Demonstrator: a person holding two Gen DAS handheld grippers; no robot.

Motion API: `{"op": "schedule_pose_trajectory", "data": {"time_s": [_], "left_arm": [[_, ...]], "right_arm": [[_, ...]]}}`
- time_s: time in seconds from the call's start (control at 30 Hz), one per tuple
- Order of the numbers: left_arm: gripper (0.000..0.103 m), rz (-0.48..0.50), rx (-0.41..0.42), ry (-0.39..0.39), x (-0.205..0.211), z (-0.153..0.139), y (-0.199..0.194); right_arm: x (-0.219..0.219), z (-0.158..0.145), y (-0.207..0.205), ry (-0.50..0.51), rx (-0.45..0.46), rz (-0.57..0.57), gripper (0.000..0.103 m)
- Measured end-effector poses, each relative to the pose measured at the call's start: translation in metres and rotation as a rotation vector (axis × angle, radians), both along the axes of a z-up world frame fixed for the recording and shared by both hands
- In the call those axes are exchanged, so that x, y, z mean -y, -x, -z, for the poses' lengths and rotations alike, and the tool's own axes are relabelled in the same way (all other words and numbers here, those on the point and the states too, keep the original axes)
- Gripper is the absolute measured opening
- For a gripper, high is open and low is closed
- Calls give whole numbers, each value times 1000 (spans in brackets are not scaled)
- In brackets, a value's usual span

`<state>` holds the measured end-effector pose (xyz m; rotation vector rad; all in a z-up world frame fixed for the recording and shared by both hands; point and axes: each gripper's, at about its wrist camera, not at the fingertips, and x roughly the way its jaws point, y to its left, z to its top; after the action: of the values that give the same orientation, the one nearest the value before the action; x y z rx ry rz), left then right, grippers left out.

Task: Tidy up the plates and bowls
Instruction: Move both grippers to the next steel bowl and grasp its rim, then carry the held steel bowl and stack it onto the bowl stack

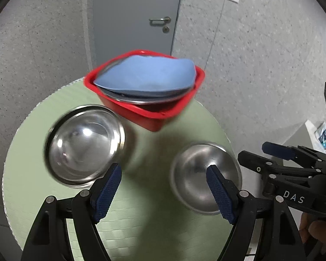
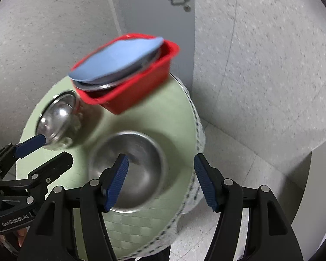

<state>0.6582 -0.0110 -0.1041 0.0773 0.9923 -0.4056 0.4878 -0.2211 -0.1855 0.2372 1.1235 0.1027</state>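
A red plastic basin (image 1: pixel 141 113) (image 2: pixel 141 89) stands at the back of a round green table (image 1: pixel 145 217) (image 2: pixel 169 113). It holds a steel plate (image 1: pixel 141 100) (image 2: pixel 110 83) with a blue plate (image 1: pixel 147 76) (image 2: pixel 117 63) tilted on top. A shiny steel bowl (image 1: pixel 84 145) (image 2: pixel 58 117) sits at the left, a duller steel bowl (image 1: pixel 195 174) (image 2: pixel 141 163) at the right. My left gripper (image 1: pixel 165 187) (image 2: pixel 52 150) is open and empty above the table between the bowls. My right gripper (image 2: pixel 160 178) (image 1: pixel 263 154) is open and empty over the right bowl's near side.
The table stands in a corner of speckled grey walls with a grey door (image 1: pixel 137 15) (image 2: pixel 154 6) behind the basin. Tiled floor (image 2: pixel 239 163) lies to the right of the table edge. A white object (image 1: pixel 319 132) sits low at the far right.
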Motion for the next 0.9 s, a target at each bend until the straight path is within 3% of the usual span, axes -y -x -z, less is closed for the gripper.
{"op": "schedule_pose_trajectory", "data": {"time_s": [0.4,0.5,0.57,0.9], "left_arm": [[74,-66,-109,-56,39,49,-28],[64,-78,-139,-67,41,59,-32],[53,-76,-160,-75,43,65,-35],[22,-43,-197,-90,55,78,-43]], "right_arm": [[10,48,-16,-65,-94,-107,64],[8,56,-18,-92,-113,-135,63],[4,58,-19,-103,-117,-156,58],[-6,65,-19,-137,-136,-227,28]]}}
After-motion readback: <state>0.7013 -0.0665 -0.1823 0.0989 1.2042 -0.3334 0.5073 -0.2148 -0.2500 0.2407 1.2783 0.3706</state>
